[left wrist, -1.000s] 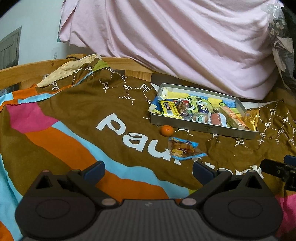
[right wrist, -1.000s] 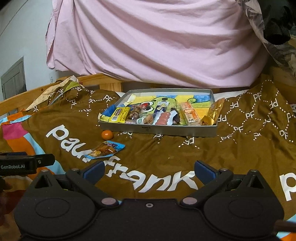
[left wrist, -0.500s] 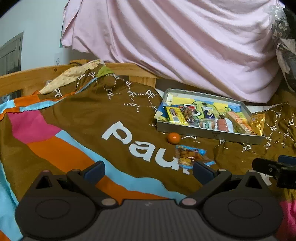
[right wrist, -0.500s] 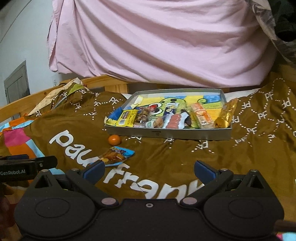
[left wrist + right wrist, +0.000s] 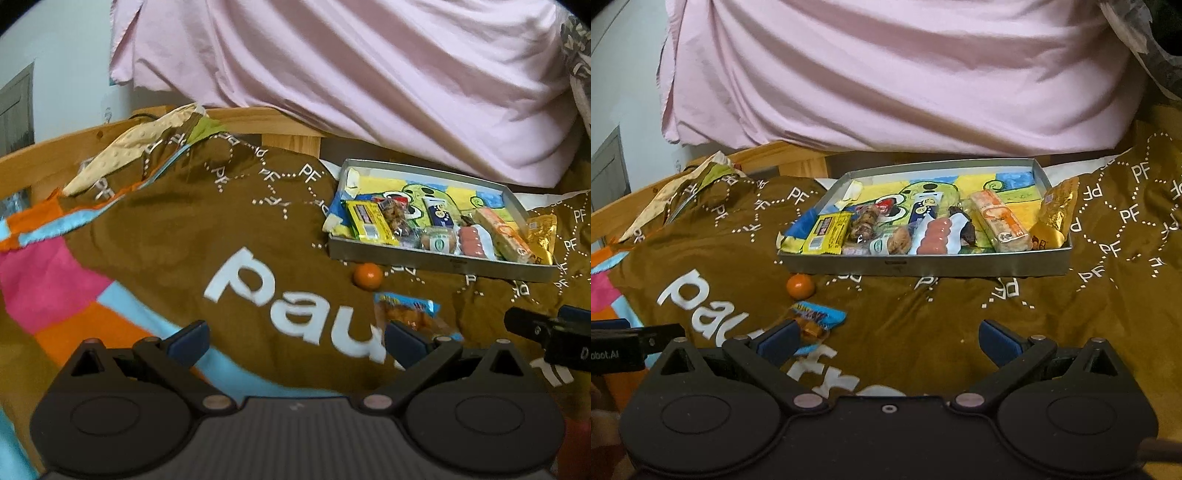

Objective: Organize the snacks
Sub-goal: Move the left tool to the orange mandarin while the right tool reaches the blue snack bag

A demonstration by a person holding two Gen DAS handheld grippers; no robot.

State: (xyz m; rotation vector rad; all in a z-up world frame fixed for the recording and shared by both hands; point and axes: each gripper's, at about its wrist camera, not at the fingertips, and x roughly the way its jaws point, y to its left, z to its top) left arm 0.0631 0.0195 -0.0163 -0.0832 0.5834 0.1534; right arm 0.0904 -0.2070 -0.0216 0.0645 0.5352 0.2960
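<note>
- Snacks are sitting in a shallow metal tray [image 5: 923, 266] at the centre of the right wrist view and at the right of the left wrist view; its floor is showing a green cartoon figure on yellow and blue.
- Along the tray's near wall we are seeing a yellow wrapped bar [image 5: 827, 234], a clear pack of pink sausages [image 5: 936, 236], an orange-and-white wafer pack [image 5: 999, 221] and a gold pouch [image 5: 1054, 214] leaning over the right rim. Their print is too small for us to read.
- A small orange ball [image 5: 800, 286] is lying on the blanket just before the tray's near-left corner, and a blue-edged snack packet [image 5: 817, 320] is lying just below it, outside the tray.
- We are holding the left gripper [image 5: 297, 339] with its jaws wide and gripping nothing, low in its frame over the blanket.
- We are holding the right gripper [image 5: 888, 339] spread wide too, carrying nothing; its left finger is overlapping the blue-edged packet in view.
- The brown blanket [image 5: 923, 325] is showing large white letters, "pau" in the left view, and dotted "PF" marks.
- A pink sheet [image 5: 886, 74] is hanging across the top of both frames.
</note>
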